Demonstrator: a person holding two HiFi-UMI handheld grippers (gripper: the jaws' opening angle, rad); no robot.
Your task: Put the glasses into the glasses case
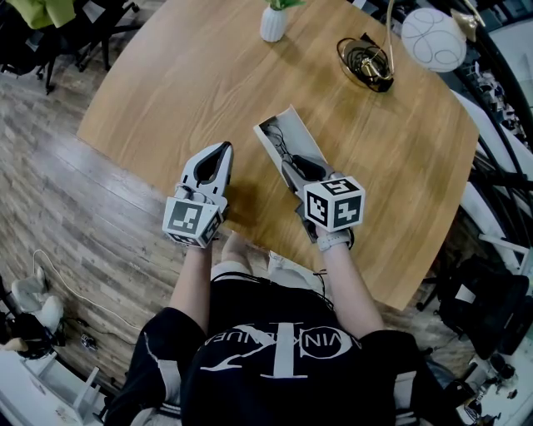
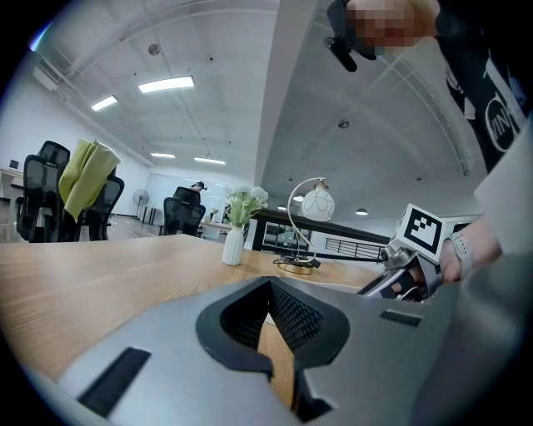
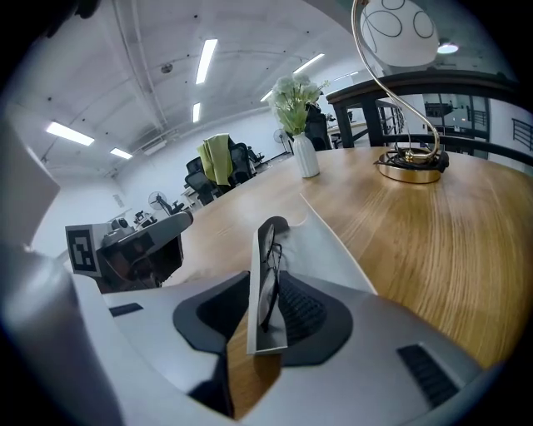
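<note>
Glasses (image 1: 281,143) are seen lying inside the open white glasses case (image 1: 275,126), which is set on the wooden tabletop (image 1: 191,75) towards the person's side, well apart from the white vase (image 1: 273,23) and the gold-stemmed lamp (image 1: 433,38) at the far edge. The right hand-held gripper (image 1: 300,166) is pointed downward at the near end of the case. In the right gripper view its jaws are found parted, with one thin white wall of the case (image 3: 329,241) standing edge-on between them. A gap is left on the wall's left side, so the wall is not pinched and the right hand-held gripper (image 3: 268,281) is released. The dark frame of the glasses (image 3: 271,262) is visible just behind that wall. The left hand-held gripper (image 1: 222,150) is held nearly level beside the case, to its left and clear of it. In the left gripper view its tips (image 2: 268,283) are brought together, nothing is gripped, and only bare tabletop is shown through the slit behind them. Office chairs are made out in the background.
</note>
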